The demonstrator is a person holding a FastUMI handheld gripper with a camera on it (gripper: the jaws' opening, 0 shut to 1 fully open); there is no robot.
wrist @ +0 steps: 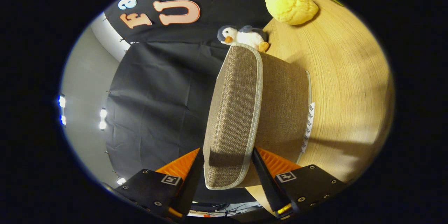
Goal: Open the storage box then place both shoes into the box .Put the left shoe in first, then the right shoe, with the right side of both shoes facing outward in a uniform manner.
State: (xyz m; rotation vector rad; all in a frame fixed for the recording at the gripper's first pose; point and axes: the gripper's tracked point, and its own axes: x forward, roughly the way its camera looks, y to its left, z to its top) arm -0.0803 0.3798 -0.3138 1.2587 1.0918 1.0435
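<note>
Jaws clamped on the box lid, lid edge between them, box on the desk, penguin beyond

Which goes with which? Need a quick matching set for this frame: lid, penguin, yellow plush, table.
Things:
1. box lid
2. penguin toy
3. yellow plush
4. wooden table
5. gripper

States:
A. lies on the table well beyond the box
B. pinched between the fingers
C. just past the far end of the box
D. carries the box and toys
E. shut on the lid

Pairs: 1-B, 2-C, 3-A, 4-D, 5-E
</note>
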